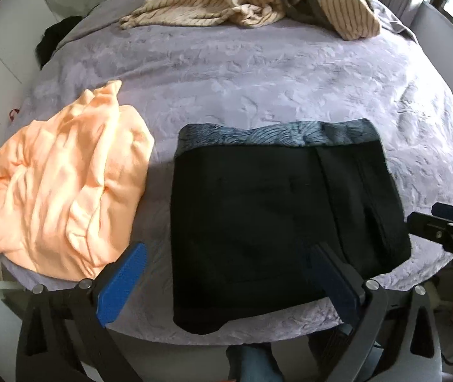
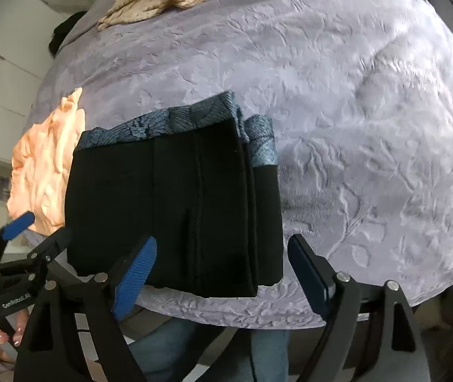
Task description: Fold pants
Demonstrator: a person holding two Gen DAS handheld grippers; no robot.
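Closest to the cameras, both grippers hang at the near edge of the bed (image 1: pixel 290 73) with their fingers spread wide and nothing between them. From the left wrist view, the left gripper (image 1: pixel 226 273) has one blue pad (image 1: pixel 124 283) over the bed edge beside the peach garment and the other finger over the near part of the black pants (image 1: pixel 274 216); whether that finger touches the cloth cannot be told. From the right wrist view, the right gripper (image 2: pixel 223 270) frames the near right corner of the pants (image 2: pixel 175 203), one blue pad (image 2: pixel 134 277) in front of the black fabric and the other finger over the bare bedspread (image 2: pixel 369 127) just to the right.

Just beyond the fingers, the pants lie folded into a compact, roughly square stack near the front edge of the bed. A band of blue patterned fabric (image 1: pixel 258 135) shows along the far edge of the stack, and stacked layers show along its right side.

Left of the pants, just beside them, a crumpled peach garment (image 1: pixel 67 197) sits at the bed's left edge, brightly lit.

Farther back lies a stretch of grey textured bedspread, and at the far end a rumpled heap of tan striped clothing (image 1: pixel 242 0).
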